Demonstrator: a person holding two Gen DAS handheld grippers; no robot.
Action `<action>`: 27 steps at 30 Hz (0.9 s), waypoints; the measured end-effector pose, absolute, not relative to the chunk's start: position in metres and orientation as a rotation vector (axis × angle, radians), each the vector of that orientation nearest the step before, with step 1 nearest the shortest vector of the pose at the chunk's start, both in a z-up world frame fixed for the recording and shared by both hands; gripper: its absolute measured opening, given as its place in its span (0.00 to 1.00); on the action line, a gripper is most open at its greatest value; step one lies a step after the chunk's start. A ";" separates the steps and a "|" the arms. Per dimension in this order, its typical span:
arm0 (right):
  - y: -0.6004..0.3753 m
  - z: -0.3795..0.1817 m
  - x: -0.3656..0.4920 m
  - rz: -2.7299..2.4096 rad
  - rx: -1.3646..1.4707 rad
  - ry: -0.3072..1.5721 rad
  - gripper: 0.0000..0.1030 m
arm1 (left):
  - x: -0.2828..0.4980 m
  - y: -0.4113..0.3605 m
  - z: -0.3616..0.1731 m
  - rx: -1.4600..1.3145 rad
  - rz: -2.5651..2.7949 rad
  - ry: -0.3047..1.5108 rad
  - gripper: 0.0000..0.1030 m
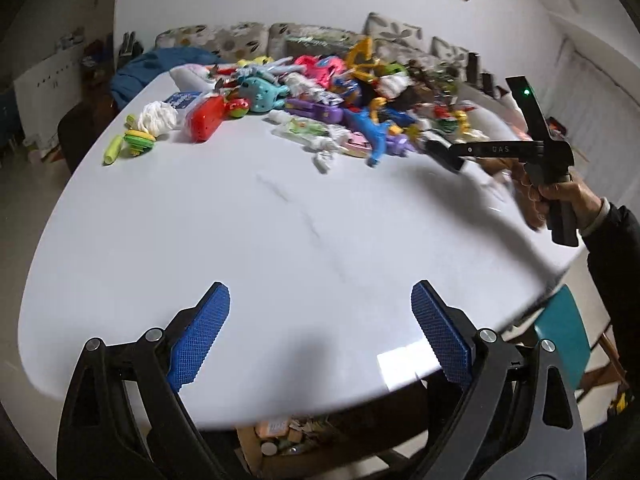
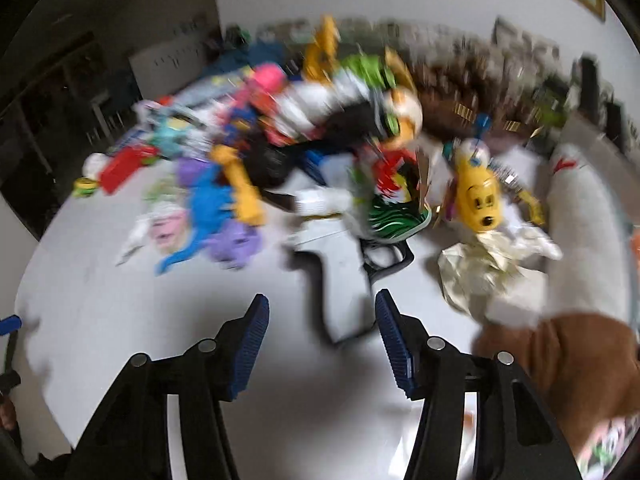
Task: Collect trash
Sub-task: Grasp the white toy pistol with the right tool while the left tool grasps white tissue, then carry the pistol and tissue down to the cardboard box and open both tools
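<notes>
From the left wrist we see our left gripper (image 1: 320, 332) with jaws wide apart, nothing between, over bare table (image 1: 280, 240); the toy pile (image 1: 320, 96) and a white wad (image 1: 157, 117) lie far ahead. From the right wrist, blurred, our right gripper (image 2: 322, 344) stands parted and empty; crumpled paper (image 2: 480, 272) lies ahead-right, a white toy gun (image 2: 344, 276) just ahead.
</notes>
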State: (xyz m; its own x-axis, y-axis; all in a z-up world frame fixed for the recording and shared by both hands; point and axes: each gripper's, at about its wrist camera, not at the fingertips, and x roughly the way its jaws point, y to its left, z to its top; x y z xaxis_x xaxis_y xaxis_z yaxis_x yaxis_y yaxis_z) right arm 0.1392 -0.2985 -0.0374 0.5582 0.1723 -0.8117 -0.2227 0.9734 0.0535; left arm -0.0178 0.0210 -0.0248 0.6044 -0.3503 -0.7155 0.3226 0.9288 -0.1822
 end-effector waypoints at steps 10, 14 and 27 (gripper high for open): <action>-0.299 -0.048 0.109 0.316 0.043 0.975 0.38 | 0.084 -0.015 -0.047 -0.112 -0.371 0.954 0.87; -0.319 -0.043 0.059 0.433 0.260 0.954 0.38 | 0.126 -0.039 -0.049 -0.084 -0.311 0.961 0.87; -0.315 -0.028 -0.016 0.594 0.344 0.850 0.36 | 0.111 -0.042 -0.028 0.012 -0.262 0.893 0.13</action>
State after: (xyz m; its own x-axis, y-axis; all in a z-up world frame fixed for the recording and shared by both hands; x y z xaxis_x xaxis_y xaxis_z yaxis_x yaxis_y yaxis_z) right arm -0.0163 -0.3151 -0.0281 0.5137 0.6149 -0.5983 -0.3504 0.7869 0.5079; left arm 0.1110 -0.0418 -0.0279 0.5975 -0.2206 -0.7709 0.2306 0.9681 -0.0983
